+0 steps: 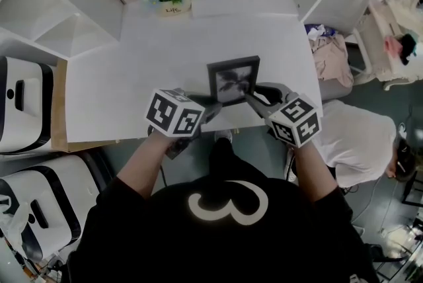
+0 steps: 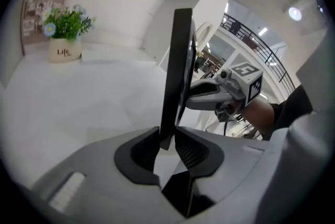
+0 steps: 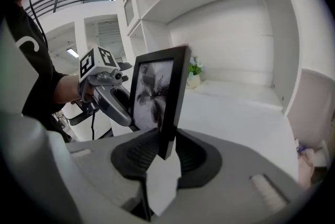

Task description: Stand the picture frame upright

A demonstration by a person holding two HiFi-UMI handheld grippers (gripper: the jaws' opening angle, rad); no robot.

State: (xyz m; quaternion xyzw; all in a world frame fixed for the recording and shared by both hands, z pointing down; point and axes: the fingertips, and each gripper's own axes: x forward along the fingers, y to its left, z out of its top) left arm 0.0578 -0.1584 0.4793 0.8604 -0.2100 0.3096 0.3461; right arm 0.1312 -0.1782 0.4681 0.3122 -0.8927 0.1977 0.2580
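Looking at this one, the picture frame [image 1: 232,80] sits right between the two grippers, over the near edge of the white table [image 1: 132,70], with the photo side facing the person. The left gripper [image 2: 167,145] is pinched narrow on the frame's left side edge, low down by the corner. The right gripper [image 3: 166,150] has the same tight pinch on the right side edge, so both are holding it and neither hand is really nearer. The frame's long axis runs up from the jaws, roughly upright, and its lower edge is the end closest to the table. Honestly can't tell from the head view whether that lower edge is touching the top or just above it, and any back support is hidden. My guess is the next bit hangs on bringing both sides down level so the bottom edge lands square, well short of the flower pot [image 1: 173,5] at the back.
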